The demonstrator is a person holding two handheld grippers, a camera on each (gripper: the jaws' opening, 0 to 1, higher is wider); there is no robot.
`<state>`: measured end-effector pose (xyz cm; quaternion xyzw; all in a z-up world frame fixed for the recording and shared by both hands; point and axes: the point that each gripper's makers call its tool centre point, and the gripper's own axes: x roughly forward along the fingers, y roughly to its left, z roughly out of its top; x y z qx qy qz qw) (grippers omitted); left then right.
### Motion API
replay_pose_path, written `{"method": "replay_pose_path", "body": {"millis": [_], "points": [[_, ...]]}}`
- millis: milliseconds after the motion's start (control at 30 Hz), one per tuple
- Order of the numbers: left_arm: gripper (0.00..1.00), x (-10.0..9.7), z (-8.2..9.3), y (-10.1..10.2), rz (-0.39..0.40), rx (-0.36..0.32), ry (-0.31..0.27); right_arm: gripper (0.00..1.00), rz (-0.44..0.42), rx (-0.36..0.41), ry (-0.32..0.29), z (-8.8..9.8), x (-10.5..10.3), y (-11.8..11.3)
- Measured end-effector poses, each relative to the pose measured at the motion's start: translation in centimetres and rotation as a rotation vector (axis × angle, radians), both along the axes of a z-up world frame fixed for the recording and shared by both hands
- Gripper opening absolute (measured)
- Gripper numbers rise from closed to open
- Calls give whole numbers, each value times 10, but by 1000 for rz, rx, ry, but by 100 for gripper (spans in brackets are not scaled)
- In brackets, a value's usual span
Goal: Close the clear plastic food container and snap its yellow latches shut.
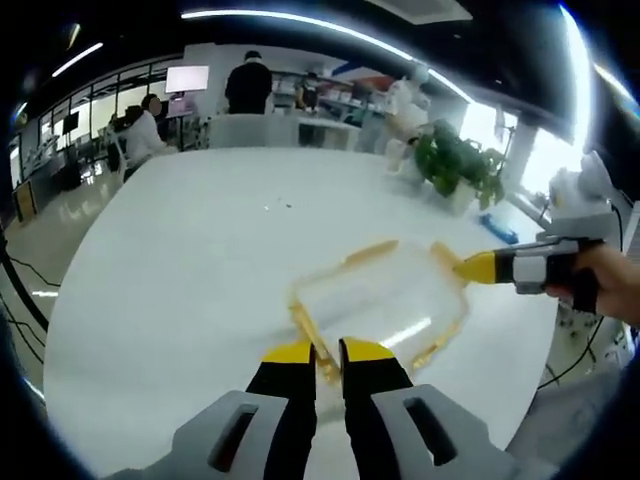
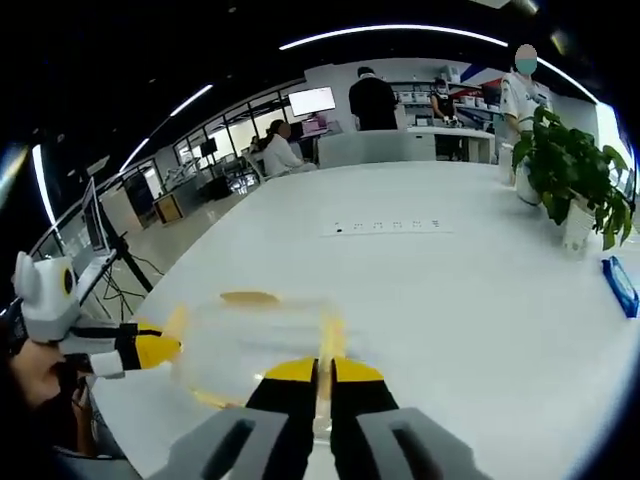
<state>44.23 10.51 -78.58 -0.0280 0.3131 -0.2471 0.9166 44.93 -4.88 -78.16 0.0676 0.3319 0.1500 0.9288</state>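
- The clear rectangular plastic food container with yellow latches (image 1: 378, 295) lies flat on the round white table (image 1: 180, 290), lid apparently down, pinned between both tools so it won't slide.
- The left gripper (image 1: 327, 352), jaws nearly together, pinches or presses the latch just ahead of its yellow tips; a grip I cannot confirm.
- The right gripper (image 2: 317, 370) likewise clamps a yellow latch (image 2: 331, 335) on the opposite side.
- A potted green plant (image 2: 570, 175) stands well beyond.

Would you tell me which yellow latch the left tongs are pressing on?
The latch on the container edge closest to the left tongs; the right tongs reach the opposite edge's latch.
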Motion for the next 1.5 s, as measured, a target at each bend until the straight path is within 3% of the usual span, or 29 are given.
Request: {"method": "replay_pose_path", "body": {"millis": [433, 800, 1500], "points": [[5, -5, -3, -14, -15, -22, 29, 0, -19, -7, 42, -7, 2, -16], [5, 0, -10, -7, -11, -4, 54, 0, -22, 9, 78, -17, -4, -13], [5, -2, -17, -8, 15, -47, 84, 0, -63, 33, 75, -20, -1, -18]]}}
